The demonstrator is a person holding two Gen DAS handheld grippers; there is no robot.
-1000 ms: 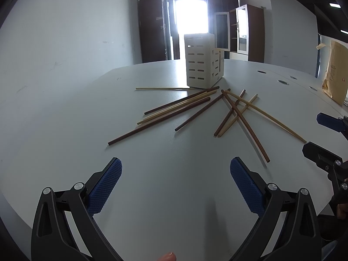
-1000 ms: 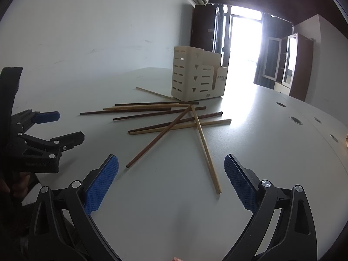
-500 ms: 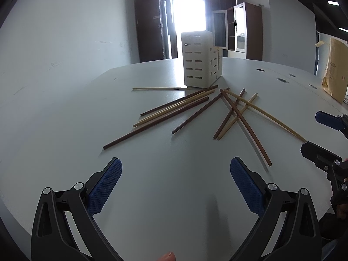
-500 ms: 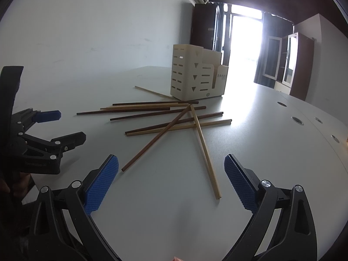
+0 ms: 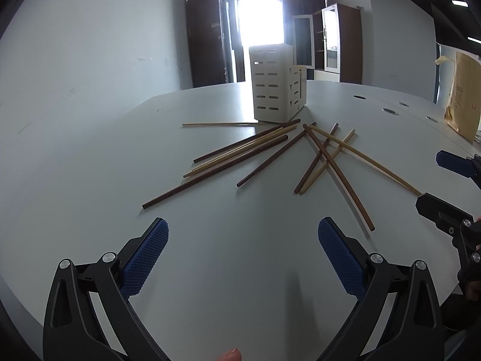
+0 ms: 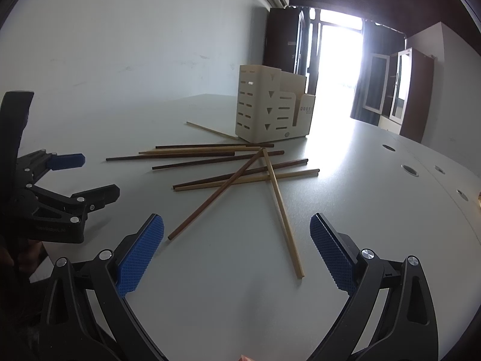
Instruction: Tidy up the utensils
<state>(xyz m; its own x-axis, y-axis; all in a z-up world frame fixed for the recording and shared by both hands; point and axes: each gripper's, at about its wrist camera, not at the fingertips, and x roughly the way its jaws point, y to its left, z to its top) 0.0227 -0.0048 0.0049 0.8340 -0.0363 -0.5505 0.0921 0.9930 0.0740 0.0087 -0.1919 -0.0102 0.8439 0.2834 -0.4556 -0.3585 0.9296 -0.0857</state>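
Several chopsticks, dark brown [image 5: 216, 171] and pale bamboo [image 5: 363, 158], lie scattered and crossed on a white table [image 5: 90, 156]. They also show in the right wrist view [image 6: 237, 177]. A cream slotted utensil holder [image 5: 275, 87] stands upright behind them; it also shows in the right wrist view [image 6: 270, 111]. My left gripper [image 5: 243, 248] is open and empty, short of the nearest dark chopstick. My right gripper [image 6: 237, 245] is open and empty, its fingers either side of a long bamboo chopstick [image 6: 282, 210].
A brown paper envelope [image 5: 463, 96] stands at the table's far right edge. Round cable holes [image 6: 409, 170] dot the right side of the table. A wall lies left, cabinets [image 5: 339, 39] and a bright doorway behind. Each gripper appears in the other's view [image 6: 60, 186].
Both grippers have edged slightly forward toward the chopsticks. Both stay open; nothing on the table has moved.
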